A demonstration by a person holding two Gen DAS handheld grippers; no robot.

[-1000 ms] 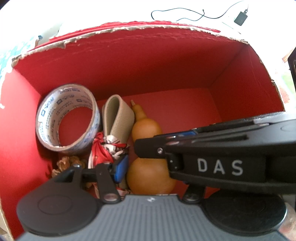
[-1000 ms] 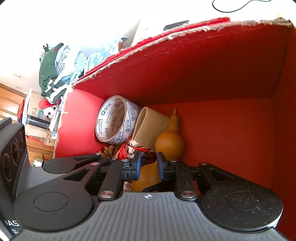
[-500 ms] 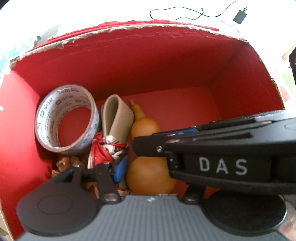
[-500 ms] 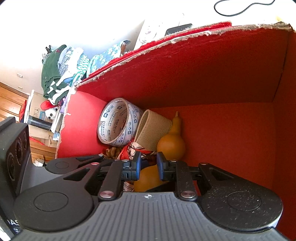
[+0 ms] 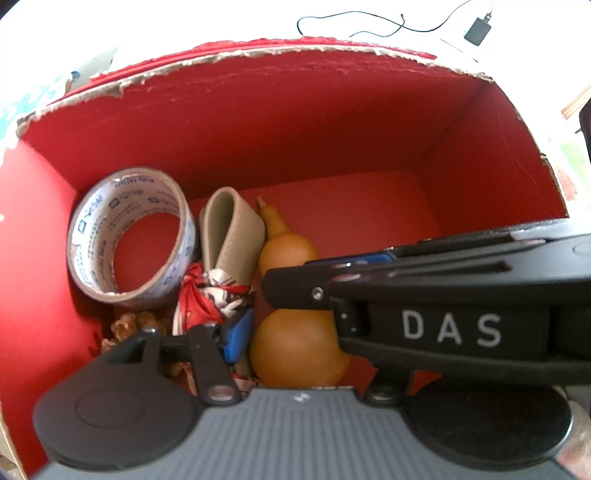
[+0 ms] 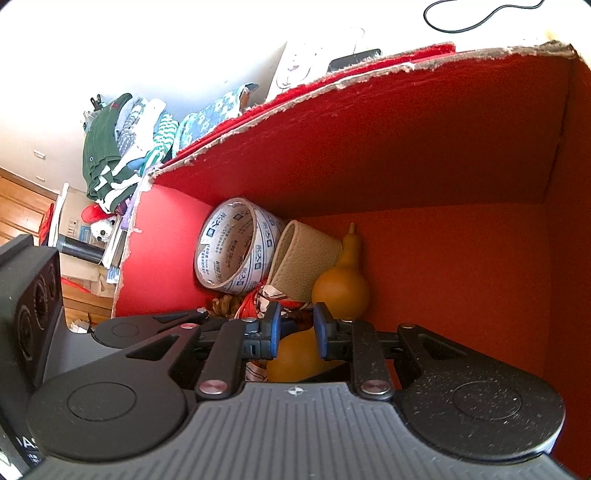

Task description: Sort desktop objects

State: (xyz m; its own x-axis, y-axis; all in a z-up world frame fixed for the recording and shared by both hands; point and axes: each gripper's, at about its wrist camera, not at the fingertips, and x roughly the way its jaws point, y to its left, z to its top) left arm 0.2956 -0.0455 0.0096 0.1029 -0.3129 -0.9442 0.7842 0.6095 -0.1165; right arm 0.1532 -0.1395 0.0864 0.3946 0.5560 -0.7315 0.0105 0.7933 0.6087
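Observation:
A tan gourd (image 5: 291, 354) lies on the floor of a red cardboard box (image 5: 295, 122), stem pointing to the far wall. My left gripper (image 5: 295, 332) straddles its lower bulb. The jaws are opening, and the one visible blue pad (image 5: 236, 332) still rests against the gourd's side. The other finger is hidden behind my right gripper (image 5: 291, 280), which reaches in from the right over the gourd's waist. In the right wrist view, my right gripper (image 6: 297, 328) is nearly closed and holds nothing, with the gourd (image 6: 341, 288) below it.
Left of the gourd are a printed tape roll (image 5: 129, 251), a folded beige leather case (image 5: 232, 229), a red-and-white cloth (image 5: 207, 291) and a brown pinecone-like piece (image 5: 129, 325). A charger and cable (image 5: 476, 31) lie beyond the box. Piled clothes (image 6: 122, 147) are outside on the left.

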